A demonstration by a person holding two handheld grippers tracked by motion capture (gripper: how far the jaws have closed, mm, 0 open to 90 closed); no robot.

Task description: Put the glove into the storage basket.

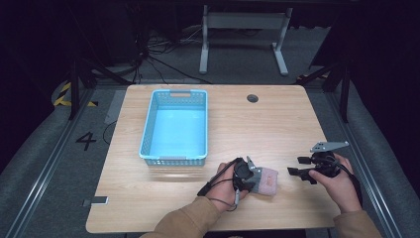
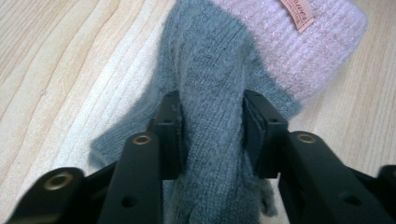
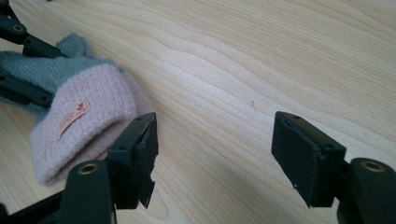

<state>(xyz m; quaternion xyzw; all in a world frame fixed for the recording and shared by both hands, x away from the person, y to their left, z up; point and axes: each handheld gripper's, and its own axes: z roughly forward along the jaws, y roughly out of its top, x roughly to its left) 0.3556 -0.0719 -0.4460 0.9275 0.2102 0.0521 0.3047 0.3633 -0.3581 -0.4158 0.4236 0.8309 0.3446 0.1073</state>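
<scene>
Left gripper (image 2: 212,135): at the near edge of the desk, a bit right of the middle. Its jaws are squeezed onto the grey part of a knit sock (image 2: 219,93). The hand (image 1: 225,191) comes in from the bottom and bends at the wrist, so the gripper points to the right.

Sock: grey at one end, pink at the other, with a small tag (image 3: 74,117) on the pink cuff. It lies on the desk (image 1: 237,124), near the front. I cannot tell if any of it is lifted off the wood.

Right gripper (image 3: 212,158): near the right edge of the desk, just right of the sock. Its jaws are wide apart with nothing in them. They point left, toward the pink cuff, and one jaw is close beside it. The right hand (image 1: 341,186) holds the gripper just above the desk.

Basket (image 1: 174,158): a light blue plastic basket, farther back and to the left. It looks empty inside.

Done so far: the sock is gripped.

Left to do: my guess is that the sock goes in the basket. It is not there yet.
</scene>
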